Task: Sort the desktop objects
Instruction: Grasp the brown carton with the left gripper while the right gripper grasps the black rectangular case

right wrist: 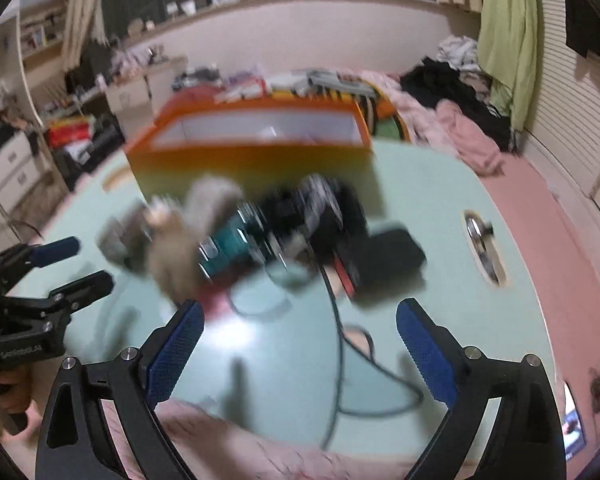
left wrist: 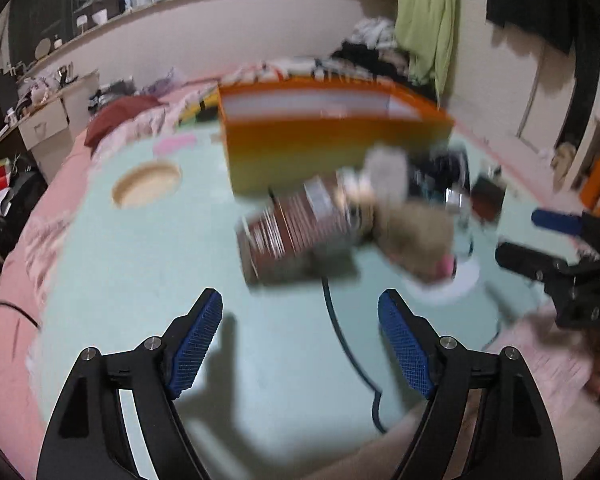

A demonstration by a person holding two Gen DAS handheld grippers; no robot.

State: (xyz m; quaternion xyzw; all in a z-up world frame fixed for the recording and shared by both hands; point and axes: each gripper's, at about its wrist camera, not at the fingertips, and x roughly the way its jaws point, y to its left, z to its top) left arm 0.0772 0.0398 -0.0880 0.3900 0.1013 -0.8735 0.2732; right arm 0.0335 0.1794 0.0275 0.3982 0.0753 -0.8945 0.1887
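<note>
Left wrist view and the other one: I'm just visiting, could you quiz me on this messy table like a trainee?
1. True or false: the left gripper holds the striped can.
2. What stands behind the pile of things? A) orange box B) blue bucket C) glass bowl
3. Fill in: a dark ___ trails over the pale green table toward the right gripper.

Key: 1 false, its jaws are open and empty; 2 A; 3 cable.
</note>
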